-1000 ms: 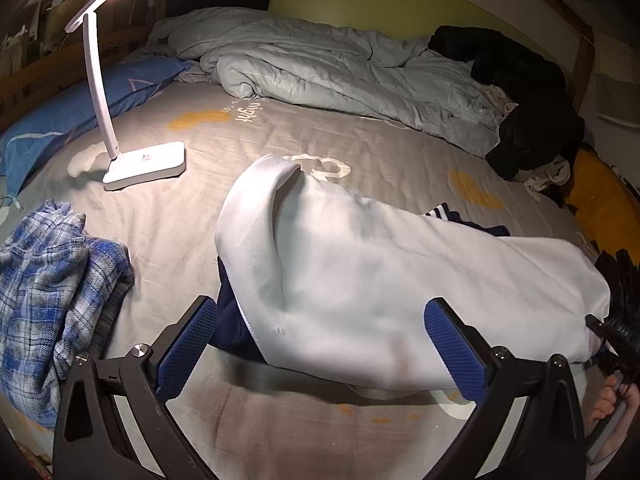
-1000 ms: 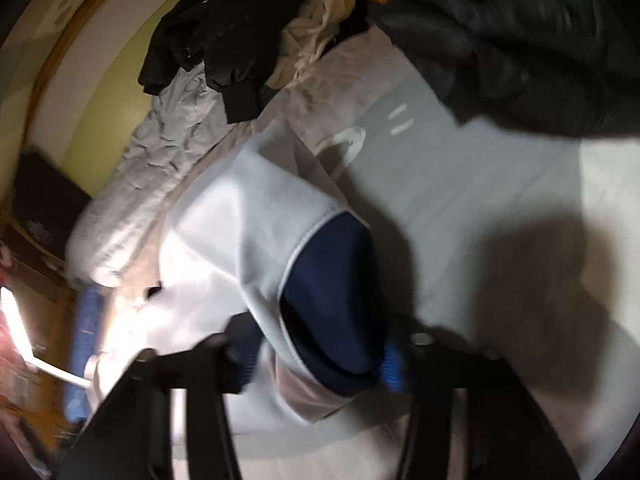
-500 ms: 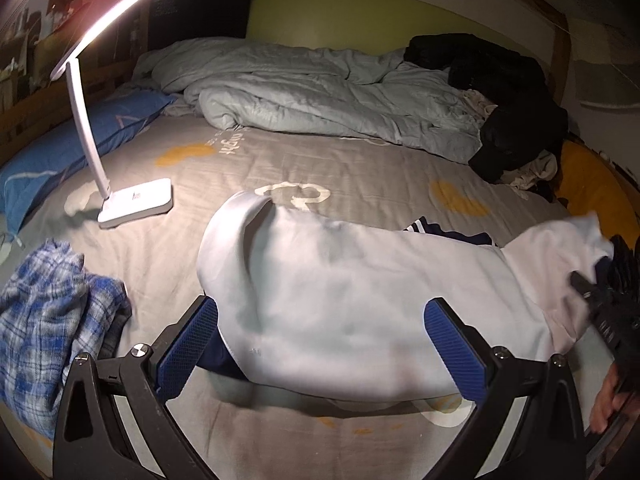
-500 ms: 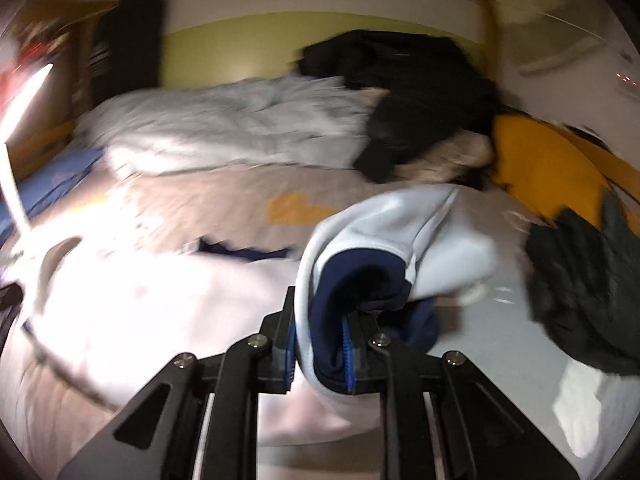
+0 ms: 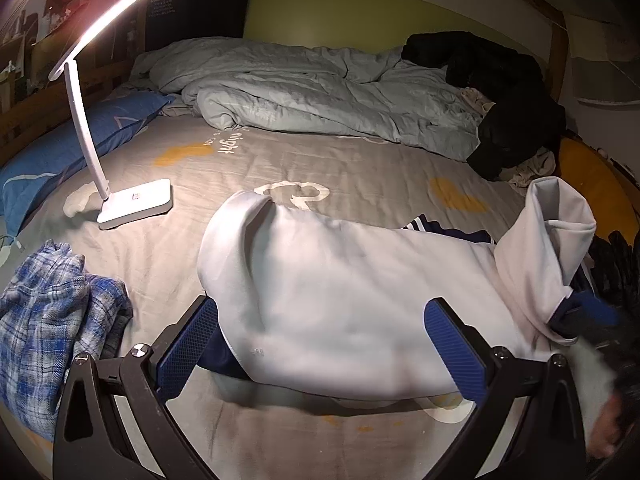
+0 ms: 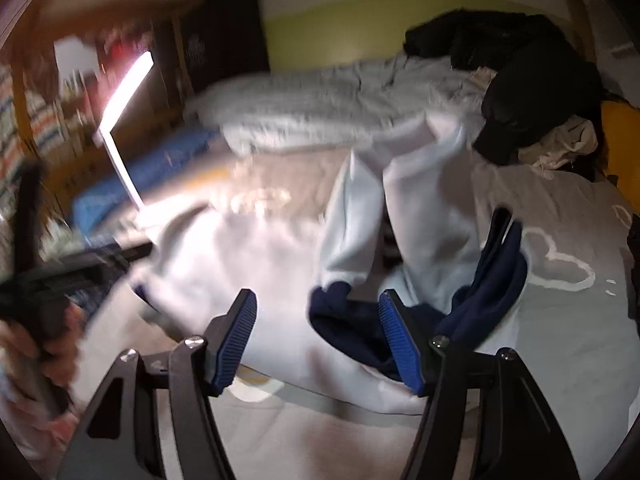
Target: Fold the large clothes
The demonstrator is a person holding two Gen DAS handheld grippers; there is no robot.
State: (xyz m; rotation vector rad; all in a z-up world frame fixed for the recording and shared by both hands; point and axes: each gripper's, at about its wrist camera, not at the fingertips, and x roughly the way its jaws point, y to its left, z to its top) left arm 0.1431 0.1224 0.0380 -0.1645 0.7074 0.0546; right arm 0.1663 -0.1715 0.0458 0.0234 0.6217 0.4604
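Where it pinched before, the right tool [image 6: 318,334] seemingly frees the sweatshirt [image 6: 432,208], opening.

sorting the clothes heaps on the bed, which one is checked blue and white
The plaid shirt, crumpled at the bed's near left corner; the white garment is plain and the far pile black.

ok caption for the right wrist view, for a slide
Right gripper jaws opening over a white sweatshirt with navy lining, its sleeve draped on a grey printed bedsheet.

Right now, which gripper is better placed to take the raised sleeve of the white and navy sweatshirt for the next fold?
Probably right. The right gripper is opening with the sleeve's navy cuff loose between its pads; the left gripper, open, faces the sweatshirt body.
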